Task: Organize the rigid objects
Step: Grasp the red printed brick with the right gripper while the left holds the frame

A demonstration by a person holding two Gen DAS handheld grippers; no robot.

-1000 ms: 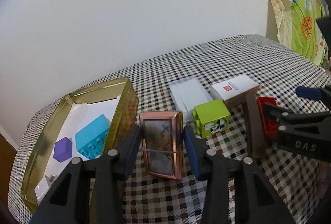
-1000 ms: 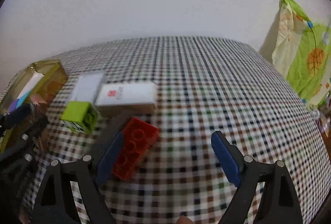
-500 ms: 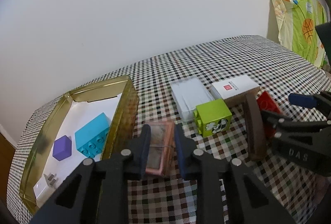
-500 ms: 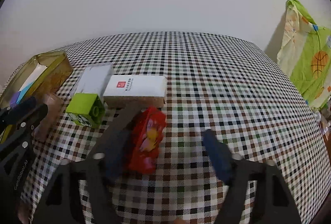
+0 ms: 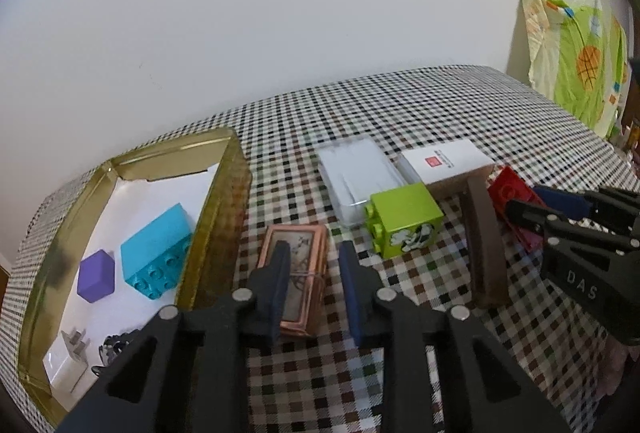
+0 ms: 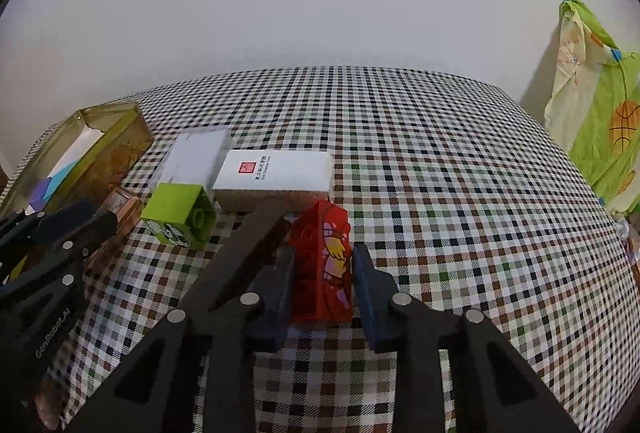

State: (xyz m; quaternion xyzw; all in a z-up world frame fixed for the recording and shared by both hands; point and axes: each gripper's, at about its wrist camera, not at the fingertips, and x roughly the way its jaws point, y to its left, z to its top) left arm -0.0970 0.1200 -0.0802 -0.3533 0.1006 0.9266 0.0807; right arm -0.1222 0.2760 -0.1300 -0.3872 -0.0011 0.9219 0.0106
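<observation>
- Gold tin [image 5: 224, 193] on the far left holds a purple cube [image 5: 96, 275] and a cyan brick [image 5: 156, 253]; we cannot make out the small grey bits at its near end.
- Our left gripper [image 5: 312, 289] hangs over the copper-framed card stack [image 5: 298, 265], fingers apart, the left finger hiding part of it.
- We see the green block [image 5: 404, 219], clear case [image 5: 356, 169], white box [image 5: 444, 163] and brown bar [image 5: 486, 241] mid-table.
- Our right gripper [image 6: 320, 285] brackets the red brick [image 6: 324, 265]; whether the pads touch it we cannot tell.
- Checked cloth [image 6: 440, 173] covers the table; plain wall behind, green fabric [image 6: 600, 121] far right.
</observation>
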